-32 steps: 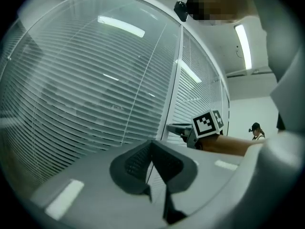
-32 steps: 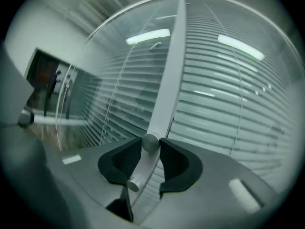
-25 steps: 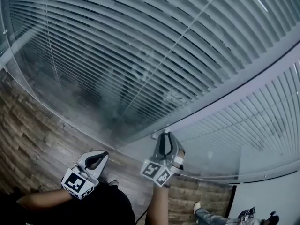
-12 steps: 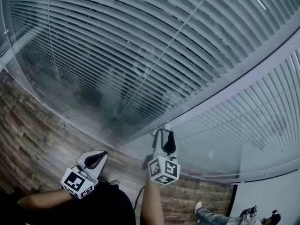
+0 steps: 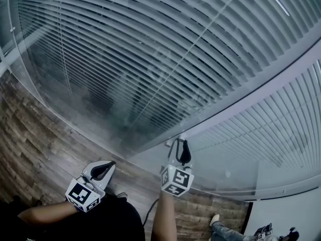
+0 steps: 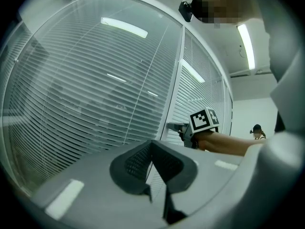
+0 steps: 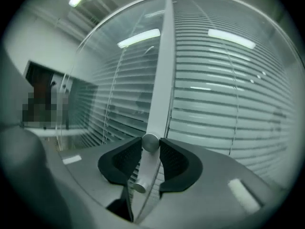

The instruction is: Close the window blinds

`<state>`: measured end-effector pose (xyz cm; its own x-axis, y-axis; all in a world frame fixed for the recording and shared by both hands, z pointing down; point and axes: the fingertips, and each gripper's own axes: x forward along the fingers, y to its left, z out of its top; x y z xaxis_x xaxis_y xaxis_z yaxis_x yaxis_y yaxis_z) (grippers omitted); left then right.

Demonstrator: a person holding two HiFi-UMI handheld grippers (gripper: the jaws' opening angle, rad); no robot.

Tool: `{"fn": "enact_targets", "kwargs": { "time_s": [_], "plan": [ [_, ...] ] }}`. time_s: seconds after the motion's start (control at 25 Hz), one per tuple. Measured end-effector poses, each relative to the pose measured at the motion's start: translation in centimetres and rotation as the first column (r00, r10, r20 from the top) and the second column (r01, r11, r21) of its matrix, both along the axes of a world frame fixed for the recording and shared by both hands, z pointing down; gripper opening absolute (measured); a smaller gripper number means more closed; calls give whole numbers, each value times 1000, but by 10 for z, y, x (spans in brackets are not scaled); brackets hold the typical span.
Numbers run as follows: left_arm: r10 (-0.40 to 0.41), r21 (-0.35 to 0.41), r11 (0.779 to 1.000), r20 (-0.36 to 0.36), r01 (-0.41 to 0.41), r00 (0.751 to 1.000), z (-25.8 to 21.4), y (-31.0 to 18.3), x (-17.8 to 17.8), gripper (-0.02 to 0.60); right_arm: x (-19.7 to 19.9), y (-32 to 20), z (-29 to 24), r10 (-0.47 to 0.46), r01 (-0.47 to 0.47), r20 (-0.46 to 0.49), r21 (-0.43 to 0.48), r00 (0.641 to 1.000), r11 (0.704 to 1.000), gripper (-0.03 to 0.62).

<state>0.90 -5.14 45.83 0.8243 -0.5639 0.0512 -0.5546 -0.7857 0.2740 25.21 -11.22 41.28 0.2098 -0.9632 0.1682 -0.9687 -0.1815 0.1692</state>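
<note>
The slatted window blinds (image 5: 165, 59) sit behind glass, split by a white frame post (image 5: 261, 82) (image 7: 161, 80). On that post is a small round metal knob (image 7: 150, 142). My right gripper (image 5: 181, 143) (image 7: 150, 144) points at the post, and its jaws have just been closing with the knob between them. Both pads now press on the knob. The left gripper view shows the right gripper (image 6: 175, 126) against the post. My left gripper (image 5: 103, 169) (image 6: 152, 147) hangs back to the left, level, shut on nothing.
A second small knob (image 7: 139, 187) sticks out of the post just below the held one. Wood-plank floor (image 5: 40, 134) runs along the foot of the glass wall. A person's legs and shoes (image 5: 225, 230) show at the lower right.
My right gripper has rolled about its own line at the post, so its marker cube now faces me squarely. The left gripper has stayed put.
</note>
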Motion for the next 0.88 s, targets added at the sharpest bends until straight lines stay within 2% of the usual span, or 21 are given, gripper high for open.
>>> {"fn": "enact_targets", "kwargs": {
  "time_s": [0.12, 0.2, 0.28, 0.36, 0.4, 0.44, 0.48, 0.52, 0.56, 0.6, 0.64, 0.68, 0.72, 0.88],
  "plan": [
    [-3, 5, 1000, 2, 3, 1000, 1, 1, 0, 2, -6, -2, 3, -60, 36, -237, -103, 970, 994, 124],
    [-3, 8, 1000, 1, 3, 1000, 1, 1, 0, 2, -8, -1, 4, -101, 40, -379, -166, 920, 985, 123],
    [-1, 7, 1000, 2, 1, 1000, 0, 2, 1, 2, -9, 0, 5, -138, 25, -508, -223, 850, 975, 123],
    [3, 6, 1000, 5, -3, 1000, 0, 3, 3, 0, -11, 0, 4, -168, 8, -602, -259, 781, 966, 123],
    [4, 6, 1000, 6, -4, 1000, 0, 4, 3, 2, -12, -1, 5, -176, 4, -627, -266, 759, 964, 124],
    [5, 6, 1000, 6, -5, 1000, 0, 4, 4, 2, -13, -1, 5, -176, 5, -628, -264, 758, 964, 126],
    [6, 6, 1000, 7, -6, 1000, 0, 4, 4, 2, -12, -1, 6, -167, 15, -595, -251, 786, 968, 128],
    [6, 5, 1000, 8, -6, 1000, 1, 4, 4, 2, -12, 0, 7, -149, 35, -517, -225, 843, 974, 130],
    [6, 3, 1000, 9, -6, 1000, 1, 4, 5, 2, -10, 1, 7, -127, 59, -387, -184, 913, 981, 132],
    [4, 1, 1000, 9, -4, 1000, 1, 4, 5, 2, -8, 3, 6, -104, 77, -216, -130, 971, 989, 148],
    [3, -1, 1000, 8, -3, 1000, 1, 4, 5, 2, -5, 4, 4, -83, 81, -39, -72, 996, 994, 173],
    [2, -3, 1000, 7, -2, 1000, 1, 4, 5, 2, -2, 6, 2, -66, 69, 106, -20, 992, 997, 184],
    [1, -7, 1000, 7, -1, 1000, 2, 4, 5, 2, 0, 7, -1, -52, 49, 203, 19, 978, 999, 184],
    [3, -30, 1000, 7, -3, 1000, 5, 3, 6, 0, 1, 3, -1, -43, 11, 395, 82, 918, 997, 164]
  ]
}}
